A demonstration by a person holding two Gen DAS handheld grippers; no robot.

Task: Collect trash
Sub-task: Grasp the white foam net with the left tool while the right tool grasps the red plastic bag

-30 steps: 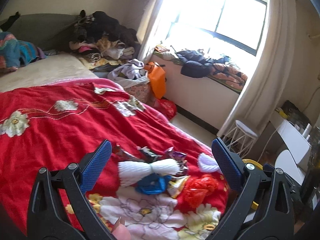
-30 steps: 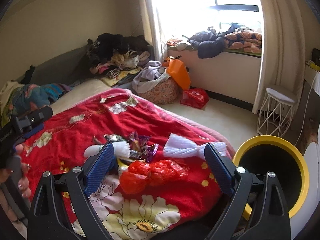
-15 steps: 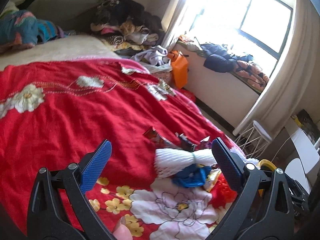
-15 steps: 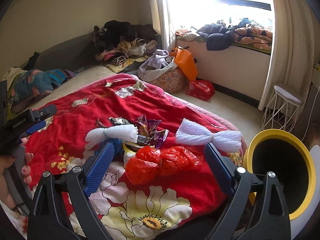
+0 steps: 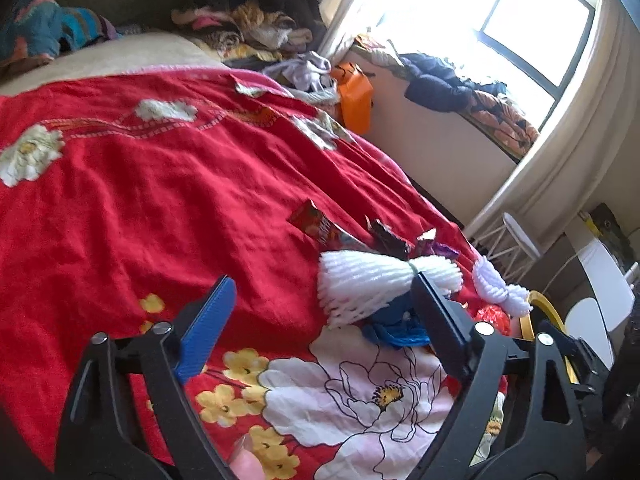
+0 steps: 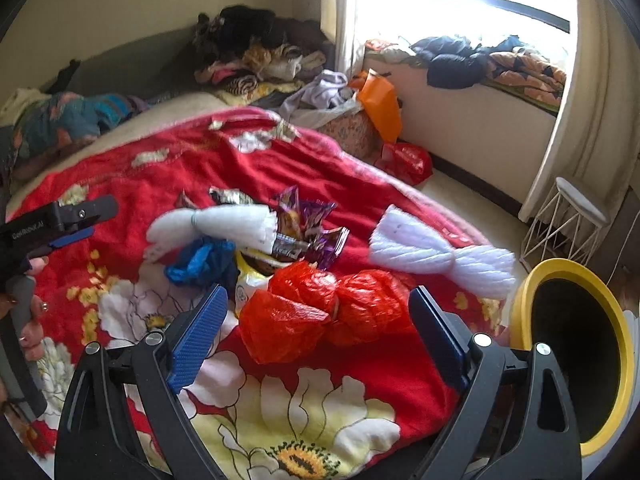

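Observation:
A pile of trash lies near the foot of the bed on a red flowered blanket: a crumpled red plastic bag, two white foam nets, a blue wad and purple snack wrappers. My right gripper is open, its jaws on either side of the red bag. My left gripper is open and empty, just left of the white foam net and the blue wad. A yellow-rimmed black bin stands right of the bed.
Clothes are heaped at the head of the bed and on the window sill. An orange bag, a red bag and a white wire stool stand on the floor by the window.
Both grippers have moved lower and closer to the trash pile. The right gripper now has the red bag between its open jaws. The left view has swung left across the blanket.

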